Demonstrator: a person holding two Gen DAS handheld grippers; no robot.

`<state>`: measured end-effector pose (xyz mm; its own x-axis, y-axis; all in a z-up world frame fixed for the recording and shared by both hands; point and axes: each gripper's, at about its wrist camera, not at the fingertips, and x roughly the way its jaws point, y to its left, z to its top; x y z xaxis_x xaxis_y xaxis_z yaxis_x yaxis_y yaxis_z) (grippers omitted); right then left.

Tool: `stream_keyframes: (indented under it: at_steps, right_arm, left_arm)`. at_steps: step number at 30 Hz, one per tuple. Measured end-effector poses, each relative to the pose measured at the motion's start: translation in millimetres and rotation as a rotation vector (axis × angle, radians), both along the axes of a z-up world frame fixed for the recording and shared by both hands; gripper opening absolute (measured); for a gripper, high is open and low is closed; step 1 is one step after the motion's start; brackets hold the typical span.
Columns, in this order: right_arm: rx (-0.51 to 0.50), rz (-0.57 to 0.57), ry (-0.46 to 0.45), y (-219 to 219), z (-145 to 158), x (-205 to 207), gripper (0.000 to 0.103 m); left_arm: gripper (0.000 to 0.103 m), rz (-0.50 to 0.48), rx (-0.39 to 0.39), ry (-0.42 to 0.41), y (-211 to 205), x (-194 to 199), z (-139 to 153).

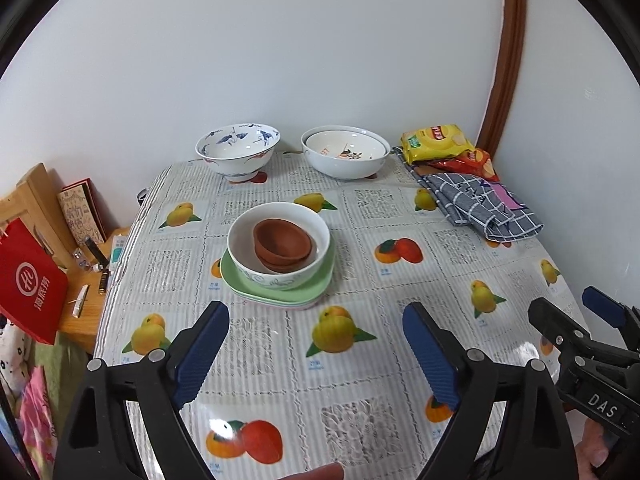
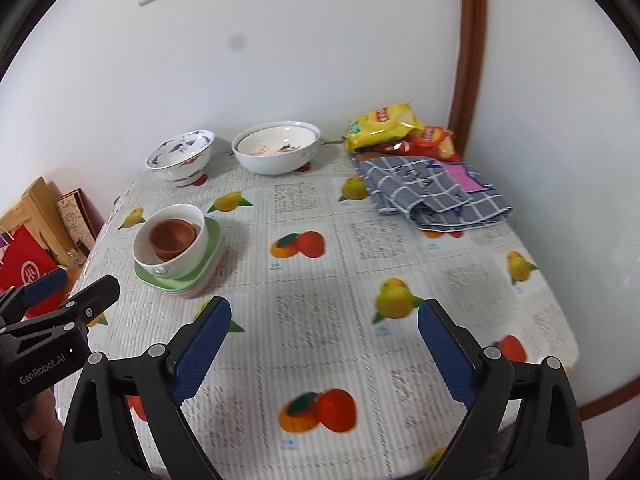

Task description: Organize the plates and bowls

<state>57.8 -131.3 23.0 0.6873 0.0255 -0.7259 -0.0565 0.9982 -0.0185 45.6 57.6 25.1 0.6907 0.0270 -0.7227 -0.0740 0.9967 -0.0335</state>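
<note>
Stack sitting mid-table: brown bowls [image 1: 283, 245] nested in white bowl [image 1: 280, 276] on green plates [image 1: 320, 286]. Crane bowl [image 1: 237, 151] & big white bowls [image 1: 345, 156] still waiting at back. Left gripper [image 1: 316, 354], right gripper [image 2: 326, 350]: both hanging spread, holding nothing.

Bright, even daylight across both fisheye views, soft shadows beside the stacked bowls [image 1: 279, 250], white glare on the glossy tablecloth [image 1: 532, 350] near its front edge, slight motion blur in the right view, black vignetted corners, strongly curved edges.
</note>
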Motion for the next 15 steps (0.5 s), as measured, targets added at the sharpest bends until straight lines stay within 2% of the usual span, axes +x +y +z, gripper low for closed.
stream_keyframes:
  at_steps: [15]
  right_arm:
    - [0.016, -0.037, -0.025, -15.3, 10.4, -28.8, 0.094]
  left_arm:
    - [0.089, 0.001, 0.003, -0.026, -8.7, -20.3, 11.3]
